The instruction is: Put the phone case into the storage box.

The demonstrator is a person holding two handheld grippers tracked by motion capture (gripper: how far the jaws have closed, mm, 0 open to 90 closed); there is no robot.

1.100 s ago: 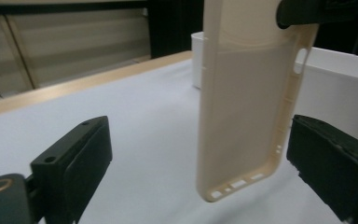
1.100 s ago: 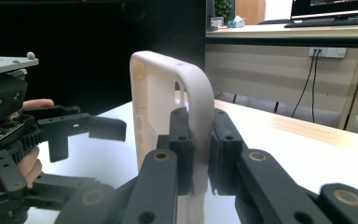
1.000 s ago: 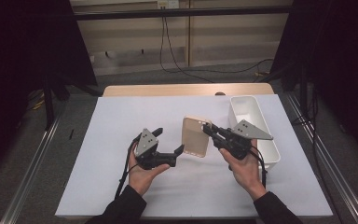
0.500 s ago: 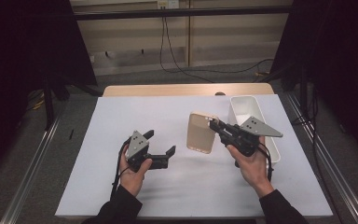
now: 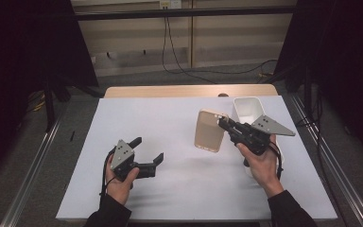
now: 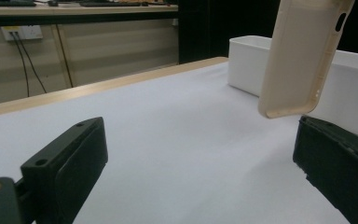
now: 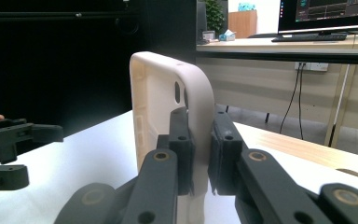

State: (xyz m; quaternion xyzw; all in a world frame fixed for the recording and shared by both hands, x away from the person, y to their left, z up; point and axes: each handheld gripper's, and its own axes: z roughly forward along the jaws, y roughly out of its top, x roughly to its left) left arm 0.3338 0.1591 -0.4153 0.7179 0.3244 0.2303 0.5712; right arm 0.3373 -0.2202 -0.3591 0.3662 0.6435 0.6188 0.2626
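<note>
A beige phone case hangs above the white table cover, held by one edge in my right gripper, whose jaws are shut on it. In the right gripper view the phone case stands upright between the two black jaws, its camera hole near the top. In the left gripper view the phone case floats at the upper right, apart from my left gripper. At the lower left of the table, my left gripper stands open with nothing between its fingers.
A white rectangular bin stands at the right side of the table, partly behind the right gripper. The white table cover ends at a wooden strip along the far edge. Cables run on the floor beyond.
The right gripper has carried the phone case rightward and up, closer to the bin. The left gripper let go of the case earlier and has drawn back toward the lower left, open.
</note>
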